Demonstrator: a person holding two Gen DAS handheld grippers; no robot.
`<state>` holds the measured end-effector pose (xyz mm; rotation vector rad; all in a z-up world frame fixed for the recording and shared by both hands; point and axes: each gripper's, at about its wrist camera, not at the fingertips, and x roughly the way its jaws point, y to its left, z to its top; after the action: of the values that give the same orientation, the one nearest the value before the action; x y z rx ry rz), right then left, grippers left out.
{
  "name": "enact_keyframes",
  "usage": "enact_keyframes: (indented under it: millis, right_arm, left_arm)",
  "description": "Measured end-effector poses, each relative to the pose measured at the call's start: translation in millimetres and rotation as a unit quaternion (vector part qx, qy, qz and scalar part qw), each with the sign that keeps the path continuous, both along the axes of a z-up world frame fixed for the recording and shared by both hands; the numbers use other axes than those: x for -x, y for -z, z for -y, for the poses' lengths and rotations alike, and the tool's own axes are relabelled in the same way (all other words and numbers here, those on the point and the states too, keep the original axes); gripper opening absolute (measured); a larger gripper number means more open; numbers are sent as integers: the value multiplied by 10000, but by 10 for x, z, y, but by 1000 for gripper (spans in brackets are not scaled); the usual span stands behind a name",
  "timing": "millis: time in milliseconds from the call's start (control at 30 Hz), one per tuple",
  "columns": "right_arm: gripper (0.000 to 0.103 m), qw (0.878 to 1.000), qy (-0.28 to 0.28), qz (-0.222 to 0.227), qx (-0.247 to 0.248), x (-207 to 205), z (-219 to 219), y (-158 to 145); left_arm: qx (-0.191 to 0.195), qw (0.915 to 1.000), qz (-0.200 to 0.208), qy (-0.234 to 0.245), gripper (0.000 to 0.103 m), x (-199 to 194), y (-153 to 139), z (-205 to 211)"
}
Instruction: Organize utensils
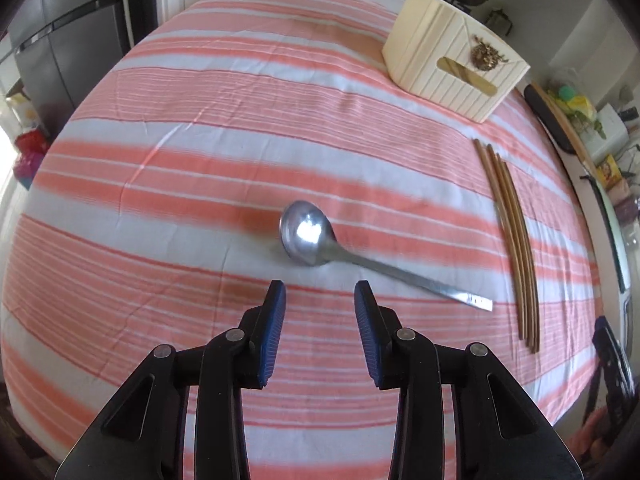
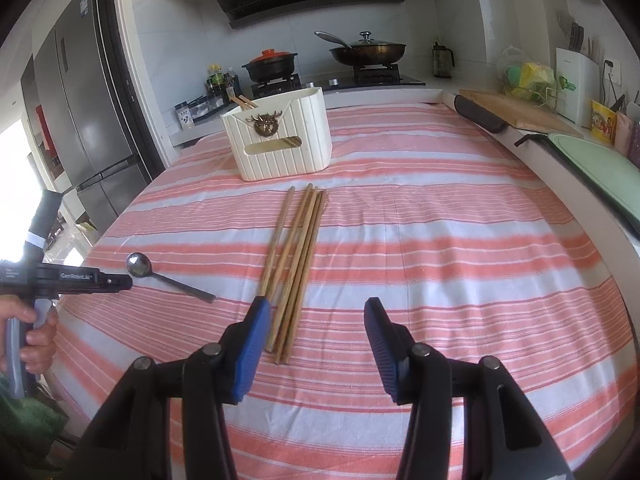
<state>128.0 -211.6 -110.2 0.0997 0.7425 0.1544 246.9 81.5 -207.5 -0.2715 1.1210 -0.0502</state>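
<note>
A steel spoon (image 1: 320, 240) lies on the striped cloth, bowl to the left, handle running right; it also shows in the right wrist view (image 2: 160, 274). My left gripper (image 1: 320, 292) is open and empty, just short of the spoon's bowl. Several wooden chopsticks (image 1: 514, 236) lie side by side to its right, also seen in the right wrist view (image 2: 294, 264). My right gripper (image 2: 318, 308) is open and empty, above their near ends, which lie by its left finger. A cream utensil holder (image 2: 280, 140) stands beyond them with chopsticks in it; the left wrist view shows it (image 1: 452, 56).
The table (image 2: 440, 240) has a pink and white striped cloth. A wooden board (image 2: 516, 110) and a green mat (image 2: 596, 164) lie along the right edge. A stove with pans (image 2: 360, 52) is behind, a fridge (image 2: 80, 120) at left.
</note>
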Motion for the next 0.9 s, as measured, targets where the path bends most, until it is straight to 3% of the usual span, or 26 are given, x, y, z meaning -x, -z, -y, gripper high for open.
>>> enact_keyframes:
  millis: [67, 100, 133, 233, 300, 367, 533, 633, 733, 900]
  right_arm:
    - [50, 10000, 15, 47, 55, 4, -3, -22]
    - [50, 10000, 46, 42, 77, 4, 4, -16]
    - [50, 9999, 83, 20, 78, -2, 18, -2]
    - [50, 9996, 233, -133, 38, -40, 74, 80]
    - [50, 9994, 300, -172, -39, -57, 113, 98]
    - [50, 9993, 318, -182, 0, -92, 136, 93]
    - [50, 9990, 251, -361, -7, -295, 174, 160]
    - [49, 9988, 17, -476, -97, -491, 67, 252]
    - [37, 9975, -220, -675, -46, -707, -94, 381]
    - [23, 9933, -385, -1086, 71, -948, -201, 578]
  left_arm:
    - [82, 10000, 12, 5, 33, -270, 66, 36]
    - [107, 9998, 161, 87, 29, -420, 55, 105]
    - [191, 9992, 256, 256, 18, -590, 46, 205]
    - [723, 9930, 406, 839, 10, -1038, 35, 561]
    - [527, 9922, 492, 1014, 10, -1145, -31, 768]
    - [561, 9903, 590, 1125, 14, -1078, -121, 862]
    - [343, 9912, 688, 1073, 64, -586, -247, 952]
    - [37, 9921, 690, 1047, 66, -369, -187, 1060]
    - [-520, 9917, 634, 988, 66, -292, -57, 1161]
    - [-927, 9895, 596, 932, 67, -228, 64, 1170]
